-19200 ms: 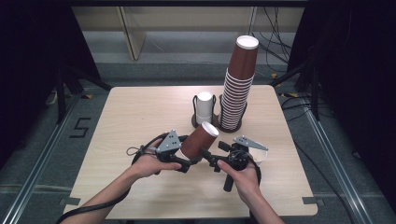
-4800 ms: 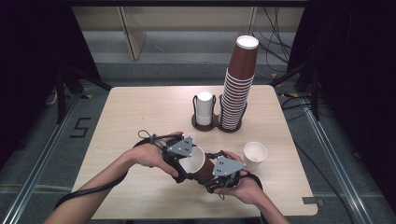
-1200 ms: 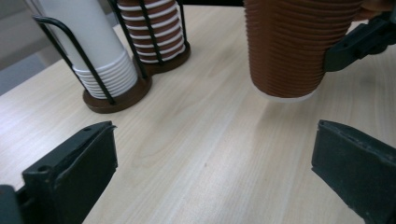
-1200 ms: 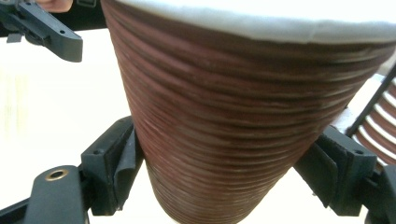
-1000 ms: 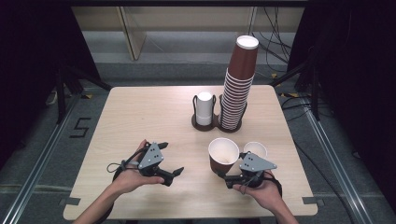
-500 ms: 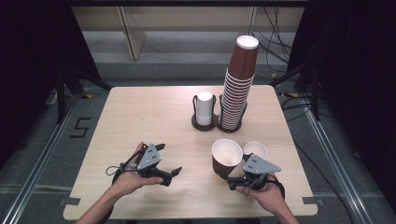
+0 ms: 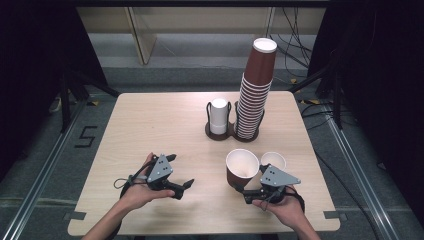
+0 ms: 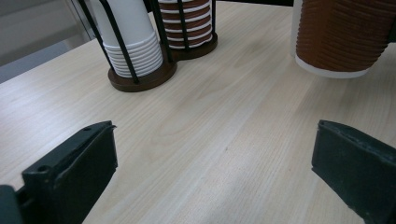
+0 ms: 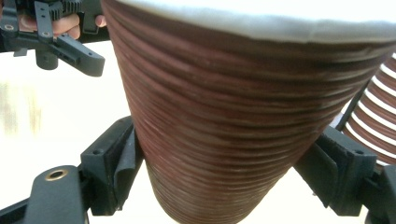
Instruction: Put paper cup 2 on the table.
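Note:
A brown ribbed paper cup (image 7: 242, 167) with a white inside stands upright at the front right of the table. My right gripper (image 7: 241, 187) is shut on its lower wall, one pad on each side, as the right gripper view shows around the cup (image 9: 243, 130). Whether its base touches the wood I cannot tell. My left gripper (image 7: 182, 170) rests at the front left, jaws wide open with nothing between them. In the left gripper view, bare wood lies between the jaws of the left gripper (image 8: 215, 172) and the brown cup (image 8: 341, 37) is far right.
A white cup (image 7: 273, 160) stands just right of the held cup. At the table's back middle, a black wire holder (image 7: 230, 132) carries a short white cup stack (image 7: 218, 116) and a tall brown cup stack (image 7: 256, 95). Bare wood lies between the hands and at the left.

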`<state>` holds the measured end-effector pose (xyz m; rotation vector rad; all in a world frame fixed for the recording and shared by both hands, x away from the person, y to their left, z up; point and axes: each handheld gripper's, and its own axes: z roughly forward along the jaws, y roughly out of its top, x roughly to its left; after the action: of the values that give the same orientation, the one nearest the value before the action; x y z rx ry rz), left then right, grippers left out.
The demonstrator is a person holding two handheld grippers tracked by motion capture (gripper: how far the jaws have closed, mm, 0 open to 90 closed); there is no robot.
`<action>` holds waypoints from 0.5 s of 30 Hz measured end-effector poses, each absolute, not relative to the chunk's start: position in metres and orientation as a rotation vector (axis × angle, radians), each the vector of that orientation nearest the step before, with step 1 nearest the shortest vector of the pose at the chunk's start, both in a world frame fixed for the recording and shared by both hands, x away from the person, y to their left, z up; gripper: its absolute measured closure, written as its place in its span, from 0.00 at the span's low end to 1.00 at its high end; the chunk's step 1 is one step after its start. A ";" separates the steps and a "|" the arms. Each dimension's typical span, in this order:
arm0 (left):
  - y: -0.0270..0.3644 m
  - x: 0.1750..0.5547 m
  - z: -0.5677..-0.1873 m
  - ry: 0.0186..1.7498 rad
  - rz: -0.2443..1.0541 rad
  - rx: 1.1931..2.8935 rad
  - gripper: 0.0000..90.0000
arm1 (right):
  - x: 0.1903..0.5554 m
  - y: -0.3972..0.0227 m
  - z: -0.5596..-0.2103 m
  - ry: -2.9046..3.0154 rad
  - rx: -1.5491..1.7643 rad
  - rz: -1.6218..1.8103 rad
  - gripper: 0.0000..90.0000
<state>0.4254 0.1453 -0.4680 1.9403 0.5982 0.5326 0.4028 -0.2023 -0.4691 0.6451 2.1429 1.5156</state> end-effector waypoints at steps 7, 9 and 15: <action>0.144 0.426 -0.471 0.582 0.522 1.948 0.00 | 0.398 -0.206 -0.464 2.112 0.696 1.507 0.22; 0.145 0.426 -0.471 0.581 0.526 1.947 0.00 | 0.398 -0.208 -0.461 2.112 0.689 1.499 0.22; 0.146 0.426 -0.472 0.588 0.523 1.943 0.00 | 0.398 -0.210 -0.455 2.087 0.705 1.490 0.22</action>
<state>0.4263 0.1458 -0.4716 1.9425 0.5879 0.5225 0.3979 -0.2100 -0.4545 0.7051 2.0867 1.4901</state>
